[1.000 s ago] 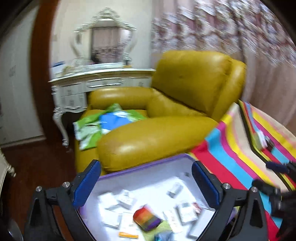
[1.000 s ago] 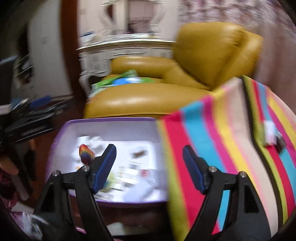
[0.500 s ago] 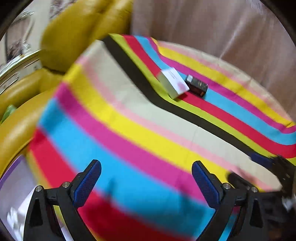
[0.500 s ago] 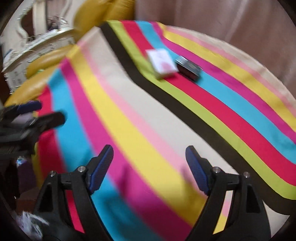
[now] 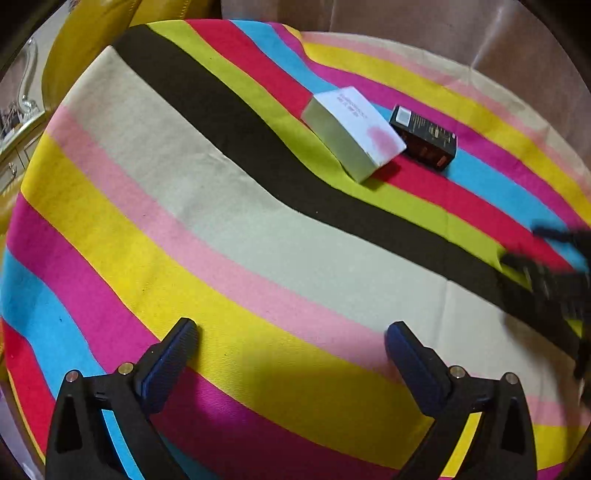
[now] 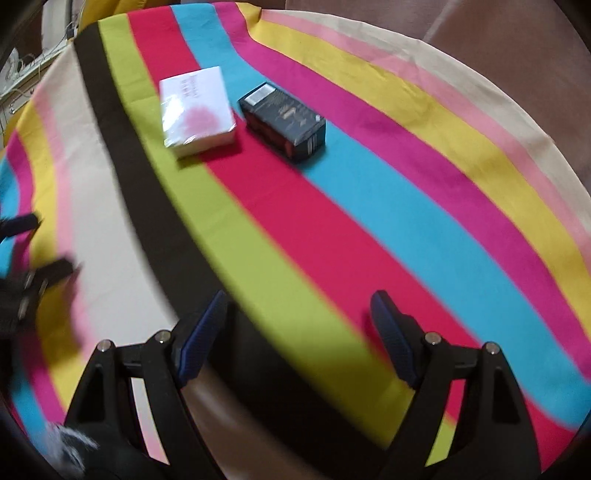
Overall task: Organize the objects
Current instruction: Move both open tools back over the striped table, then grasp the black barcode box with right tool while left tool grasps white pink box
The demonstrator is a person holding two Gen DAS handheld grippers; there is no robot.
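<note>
A white box with a pink blotch (image 5: 354,131) (image 6: 195,114) lies on a striped cloth (image 5: 229,236) (image 6: 332,221). A small dark box (image 5: 424,138) (image 6: 284,120) lies just to its right, close beside it. My left gripper (image 5: 291,343) is open and empty, low over the near stripes. My right gripper (image 6: 299,317) is open and empty, nearer the boxes. The right gripper shows blurred at the right edge of the left wrist view (image 5: 550,266). The left gripper shows blurred at the left edge of the right wrist view (image 6: 26,266).
A yellow armchair (image 5: 88,37) stands beyond the cloth's far left corner. A pale dresser (image 5: 14,125) sits at the left edge. A brownish curtain (image 5: 461,33) hangs behind the cloth.
Both grippers have swung right, away from the purple-rimmed box of small items and the armchair, to over the striped cloth. The two boxes have grown nearer. Both stay open.
</note>
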